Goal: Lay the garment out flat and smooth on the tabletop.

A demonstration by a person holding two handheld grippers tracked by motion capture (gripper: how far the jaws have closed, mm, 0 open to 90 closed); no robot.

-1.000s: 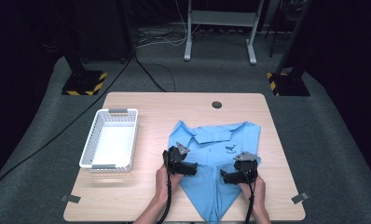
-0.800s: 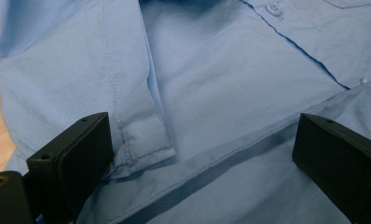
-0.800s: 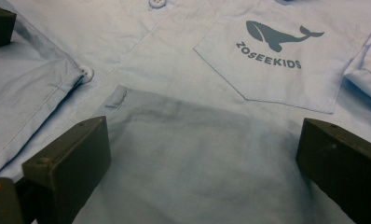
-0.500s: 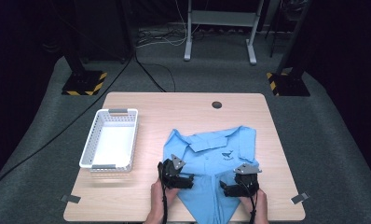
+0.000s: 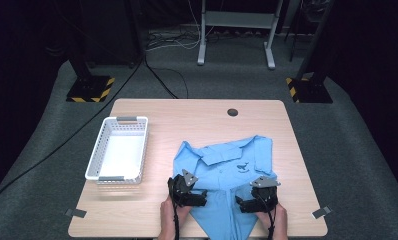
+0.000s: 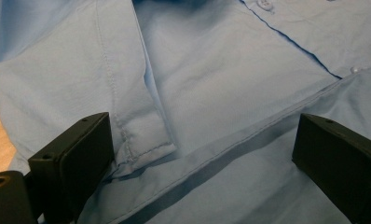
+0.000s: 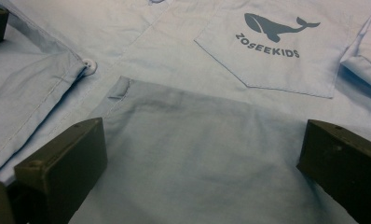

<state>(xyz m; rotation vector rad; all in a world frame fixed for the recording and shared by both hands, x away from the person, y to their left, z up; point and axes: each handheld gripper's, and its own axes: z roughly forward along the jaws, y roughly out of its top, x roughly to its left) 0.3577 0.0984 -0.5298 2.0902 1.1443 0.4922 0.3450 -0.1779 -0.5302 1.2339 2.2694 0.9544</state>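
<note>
Both the left gripper [image 5: 201,199] and right gripper [image 5: 241,204] hover wide open, holding nothing, over the flat light-blue cotton shirt [image 5: 227,170], seemingly ready to fold.

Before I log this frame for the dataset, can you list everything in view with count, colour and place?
shirt: one, light blue, lying flat on the near right half of the table, collar toward the far side.
chest pocket: one, light blue with a dark whale print and lettering, on the shirt front.
basket: one, white plastic, on the table left of the shirt.
table: one, light wood, centre of the room.
round hole: one, dark, near the table's far edge.
striped floor bases: two, black and yellow, on the grey floor beyond the table.
left gripper: one, black, jaws open over the shirt's lower left.
right gripper: one, black, jaws open over the shirt's lower right.
</note>
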